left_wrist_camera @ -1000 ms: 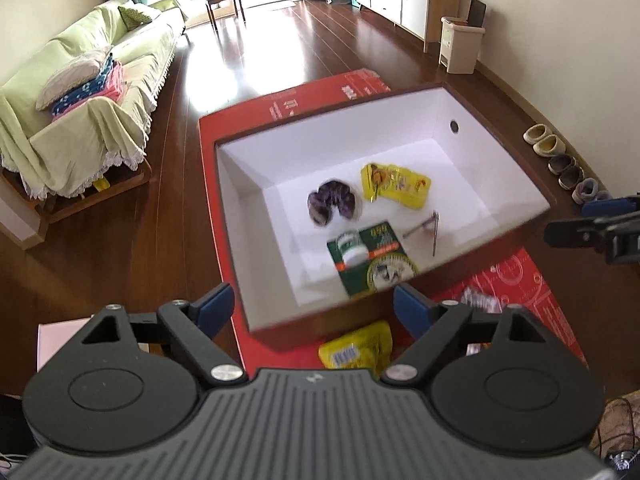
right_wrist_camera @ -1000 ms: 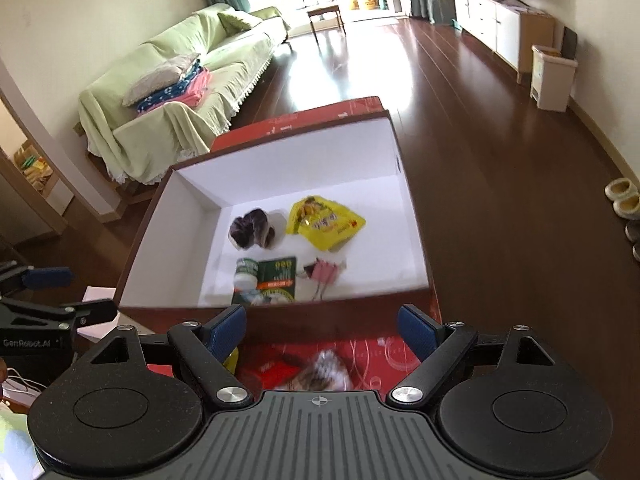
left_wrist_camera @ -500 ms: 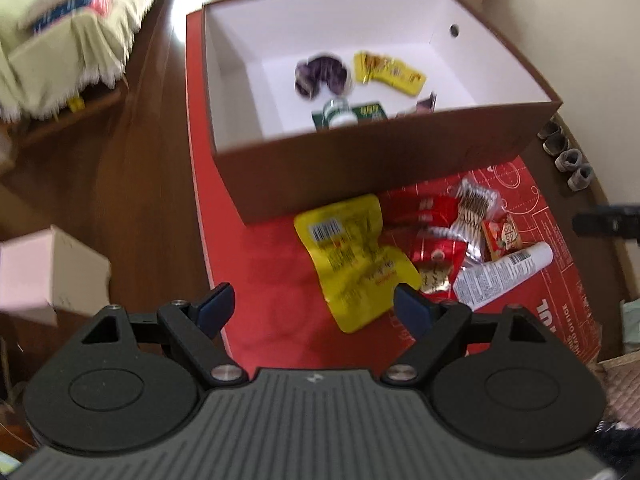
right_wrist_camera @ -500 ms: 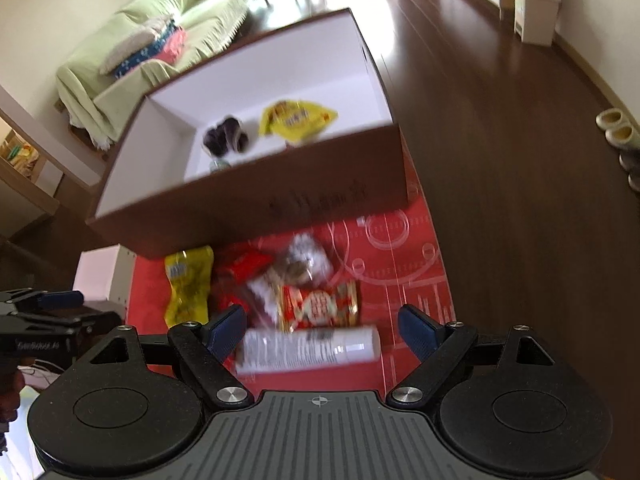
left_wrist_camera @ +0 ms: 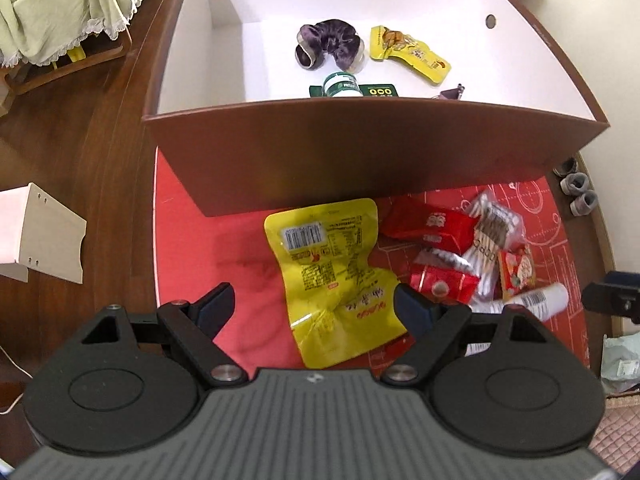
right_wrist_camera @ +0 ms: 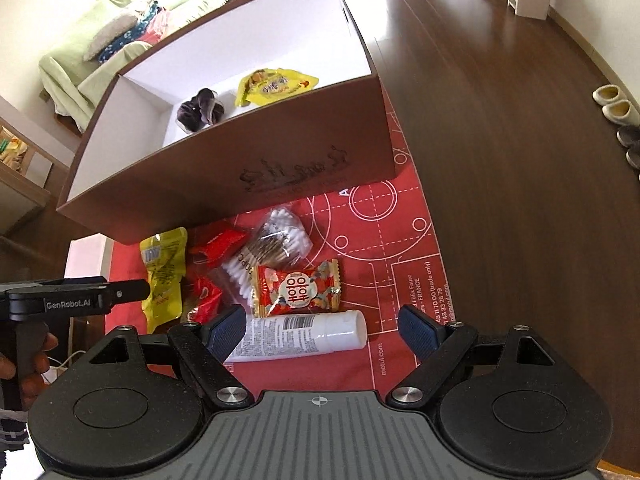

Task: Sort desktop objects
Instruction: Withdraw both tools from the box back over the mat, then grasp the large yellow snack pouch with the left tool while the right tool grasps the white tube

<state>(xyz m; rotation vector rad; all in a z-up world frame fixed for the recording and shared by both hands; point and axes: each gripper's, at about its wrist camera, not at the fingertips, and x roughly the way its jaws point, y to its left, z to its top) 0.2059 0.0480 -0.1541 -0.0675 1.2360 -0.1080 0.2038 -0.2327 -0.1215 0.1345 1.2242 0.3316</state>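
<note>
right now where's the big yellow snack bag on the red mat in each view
Left wrist view: the yellow snack bag lies centre frame, just beyond the open left hand-held gripper.
Right wrist view: the same bag lies at the left, behind the left hand-held gripper.
Shared landmark: the brown box, directly behind the bag in both views.

Both cameras have tipped down from the brown box to the red mat. The yellow pouch now fills the left view's centre; the white tube lies at lower centre of the right view.
</note>
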